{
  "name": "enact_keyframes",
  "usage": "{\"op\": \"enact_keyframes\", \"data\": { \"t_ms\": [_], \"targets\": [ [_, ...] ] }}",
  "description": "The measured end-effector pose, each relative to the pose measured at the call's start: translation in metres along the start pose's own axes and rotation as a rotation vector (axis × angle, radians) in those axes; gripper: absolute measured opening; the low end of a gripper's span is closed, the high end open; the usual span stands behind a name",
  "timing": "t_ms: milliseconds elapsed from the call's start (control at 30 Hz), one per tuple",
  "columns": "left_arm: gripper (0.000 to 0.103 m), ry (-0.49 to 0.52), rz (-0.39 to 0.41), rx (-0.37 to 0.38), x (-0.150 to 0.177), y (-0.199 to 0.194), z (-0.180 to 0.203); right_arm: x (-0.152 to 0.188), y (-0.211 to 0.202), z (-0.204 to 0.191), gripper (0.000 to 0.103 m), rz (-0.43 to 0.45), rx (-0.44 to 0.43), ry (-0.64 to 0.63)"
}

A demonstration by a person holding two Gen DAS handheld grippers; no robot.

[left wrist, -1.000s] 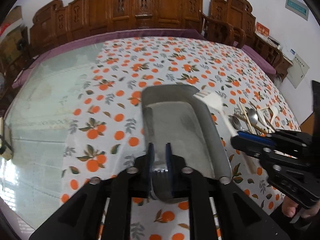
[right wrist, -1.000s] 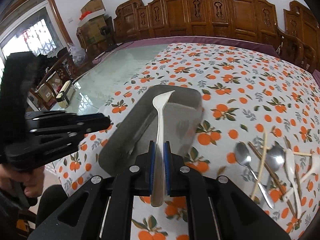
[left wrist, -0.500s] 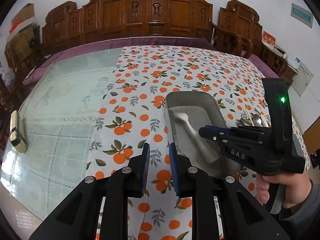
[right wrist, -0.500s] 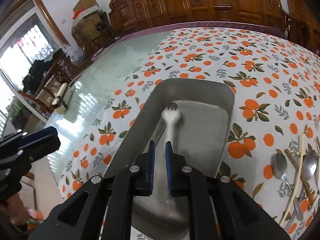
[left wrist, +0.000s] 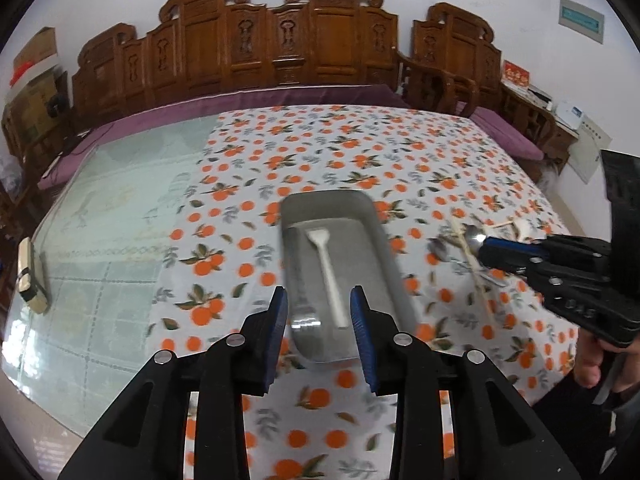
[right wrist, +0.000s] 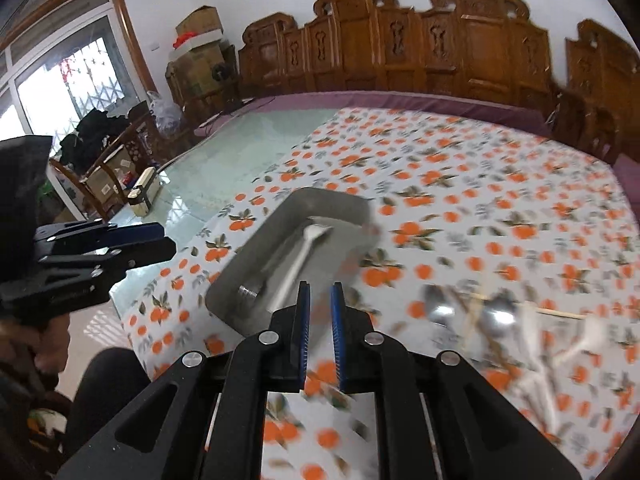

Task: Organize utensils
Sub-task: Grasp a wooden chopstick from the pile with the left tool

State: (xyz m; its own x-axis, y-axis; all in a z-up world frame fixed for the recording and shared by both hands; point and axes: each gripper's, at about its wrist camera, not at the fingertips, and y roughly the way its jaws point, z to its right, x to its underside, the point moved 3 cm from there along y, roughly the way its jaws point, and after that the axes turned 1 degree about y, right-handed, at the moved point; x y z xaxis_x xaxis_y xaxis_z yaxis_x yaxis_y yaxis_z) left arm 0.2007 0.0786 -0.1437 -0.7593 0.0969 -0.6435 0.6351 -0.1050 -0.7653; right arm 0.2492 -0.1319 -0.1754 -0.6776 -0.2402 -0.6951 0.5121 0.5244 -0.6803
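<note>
A grey metal tray (left wrist: 376, 240) (right wrist: 344, 204) lies on the orange-print tablecloth. In it are a white spoon (left wrist: 326, 264) (right wrist: 298, 260) and a metal fork (left wrist: 301, 304), both lying free. My left gripper (left wrist: 319, 312) (right wrist: 120, 246) hovers above the tray's near end; its jaws are opening with nothing between them. My right gripper (right wrist: 320, 304) (left wrist: 516, 250) hangs over the cloth just right of the tray, its pads a narrow gap apart and empty. A blurred pile of metal spoons (right wrist: 440, 310) (left wrist: 474, 236), chopsticks and white spoons (right wrist: 584, 338) lies right of the tray.
Left of the cloth is bare glass tabletop (left wrist: 104, 216) with a small cream and dark box (left wrist: 30, 276) (right wrist: 144, 192) near its edge. Carved wooden chairs (left wrist: 288, 40) line the far side. A person's hand (left wrist: 592, 364) holds the right gripper's handle.
The left gripper let the fork go into the tray, drew back and widened. The right gripper laid the white spoon in the tray, released it and swung right toward the utensil pile.
</note>
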Motion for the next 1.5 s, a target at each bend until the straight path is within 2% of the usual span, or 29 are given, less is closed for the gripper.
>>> {"op": "enact_keyframes", "data": {
  "t_ms": [67, 100, 133, 233, 467, 900, 1267, 1500],
  "targets": [
    [0.034, 0.011, 0.009, 0.02, -0.001, -0.001, 0.017, 0.004, -0.022, 0.016, 0.016, 0.012, 0.033, -0.006],
    [0.034, 0.017, 0.011, 0.026, -0.002, -0.001, 0.023, 0.005, -0.028, 0.021, 0.024, 0.016, 0.044, -0.008],
    [0.034, 0.028, 0.014, 0.032, -0.002, 0.0, 0.032, 0.007, -0.035, 0.029, 0.026, 0.019, 0.064, -0.011],
    [0.035, 0.049, 0.008, 0.053, 0.0, 0.005, 0.056, 0.017, -0.054, 0.056, 0.027, 0.024, 0.115, 0.003],
    [0.035, 0.077, -0.016, 0.094, 0.008, 0.027, 0.103, 0.05, -0.087, 0.09, 0.027, 0.044, 0.142, 0.076],
    [0.035, 0.116, -0.126, 0.111, 0.02, 0.089, 0.164, 0.078, -0.084, 0.114, 0.027, 0.007, 0.174, 0.092],
    [0.034, 0.135, -0.221, 0.141, 0.012, 0.153, 0.201, 0.089, -0.08, 0.144, 0.027, -0.016, 0.197, 0.152],
    [0.023, 0.169, -0.27, 0.126, 0.006, 0.179, 0.214, 0.091, -0.079, 0.152, 0.027, -0.024, 0.19, 0.173]
  ]
}}
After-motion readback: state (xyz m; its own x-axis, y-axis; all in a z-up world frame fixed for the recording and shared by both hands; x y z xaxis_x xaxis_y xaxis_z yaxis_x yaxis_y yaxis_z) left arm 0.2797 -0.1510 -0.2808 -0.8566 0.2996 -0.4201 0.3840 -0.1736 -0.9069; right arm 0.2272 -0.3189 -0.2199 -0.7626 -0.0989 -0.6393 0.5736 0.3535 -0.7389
